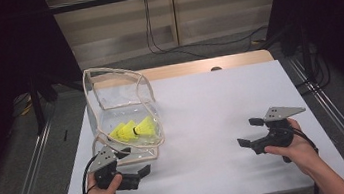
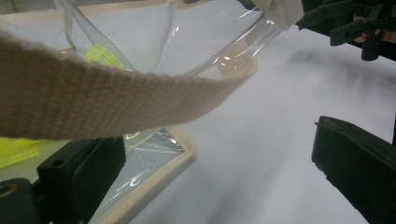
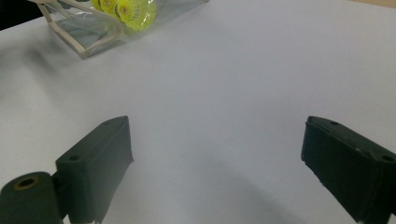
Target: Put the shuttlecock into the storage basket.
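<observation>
Resting surface: the white table (image 1: 223,120) carries everything; its right half is bare, with a wooden strip along the far edge.
Bag: a clear plastic bag (image 1: 127,115) with cream webbing trim stands at the table's left, mouth gaping upward, apparently sagging toward the near edge.
Strap: one cream strap (image 2: 93,100) of the bag crosses the left gripper view, close above that gripper's jaws.
Right gripper: the right gripper (image 1: 250,132) is held well apart from the bag, at the table's right; jaws spread wide, nothing between them but bare tabletop.
Left gripper: the left gripper (image 1: 136,164) sits just beside the bag's near lower edge; jaws wide apart, gripping nothing, though one jaw lies close under the strap. Whether it touches the plastic, I cannot tell.
Shuttlecocks: three yellow shuttlecocks (image 1: 134,128) lie inside the bag near its bottom.
Progress: the shuttlecocks being already inside, the loading looks done; what remains is probably closing or lifting the bag, and neither gripper has a hold yet.
Views compared: the high view gives the bag's whole shape and both hands; the left gripper view gives the strap's weave and nearness; the right gripper view shows the shuttlecocks' (image 3: 126,11) round ends through the plastic.
</observation>
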The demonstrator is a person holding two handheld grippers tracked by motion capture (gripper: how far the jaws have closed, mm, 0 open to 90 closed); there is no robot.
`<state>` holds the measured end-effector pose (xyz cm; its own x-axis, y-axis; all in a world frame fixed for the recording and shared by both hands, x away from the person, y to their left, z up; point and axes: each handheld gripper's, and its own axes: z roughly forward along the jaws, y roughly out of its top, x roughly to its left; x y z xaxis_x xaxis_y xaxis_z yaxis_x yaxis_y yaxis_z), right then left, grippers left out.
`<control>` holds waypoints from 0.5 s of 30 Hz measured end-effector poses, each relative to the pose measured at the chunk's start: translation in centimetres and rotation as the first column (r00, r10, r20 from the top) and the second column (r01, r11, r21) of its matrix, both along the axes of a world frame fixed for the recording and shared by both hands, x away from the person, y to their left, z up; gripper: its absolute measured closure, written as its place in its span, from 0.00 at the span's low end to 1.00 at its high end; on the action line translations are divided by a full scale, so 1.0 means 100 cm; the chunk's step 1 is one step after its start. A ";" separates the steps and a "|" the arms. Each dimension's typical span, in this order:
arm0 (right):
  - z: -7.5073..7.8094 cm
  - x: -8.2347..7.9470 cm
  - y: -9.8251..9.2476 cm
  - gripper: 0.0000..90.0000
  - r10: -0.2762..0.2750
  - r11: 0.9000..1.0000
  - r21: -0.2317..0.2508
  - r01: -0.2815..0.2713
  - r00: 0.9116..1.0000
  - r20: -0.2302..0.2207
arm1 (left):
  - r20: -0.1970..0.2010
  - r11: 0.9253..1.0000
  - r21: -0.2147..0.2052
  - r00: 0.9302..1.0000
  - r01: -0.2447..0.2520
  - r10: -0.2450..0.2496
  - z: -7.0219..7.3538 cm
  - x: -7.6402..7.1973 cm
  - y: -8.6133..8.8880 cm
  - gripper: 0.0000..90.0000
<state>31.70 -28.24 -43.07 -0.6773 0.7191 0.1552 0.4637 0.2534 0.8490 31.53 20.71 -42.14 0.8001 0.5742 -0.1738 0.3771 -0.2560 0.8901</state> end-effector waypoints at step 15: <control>-0.006 -0.004 -0.004 0.10 -0.009 1.000 -0.005 0.009 1.000 0.000 | 0.001 1.000 0.002 1.000 -0.005 0.005 0.000 0.000 0.000 0.03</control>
<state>31.32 -28.62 -43.72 -0.6710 0.7258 0.1515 0.4656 0.2533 0.8480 31.49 20.70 -42.13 0.7975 0.5783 -0.1720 0.3776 -0.2560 0.8899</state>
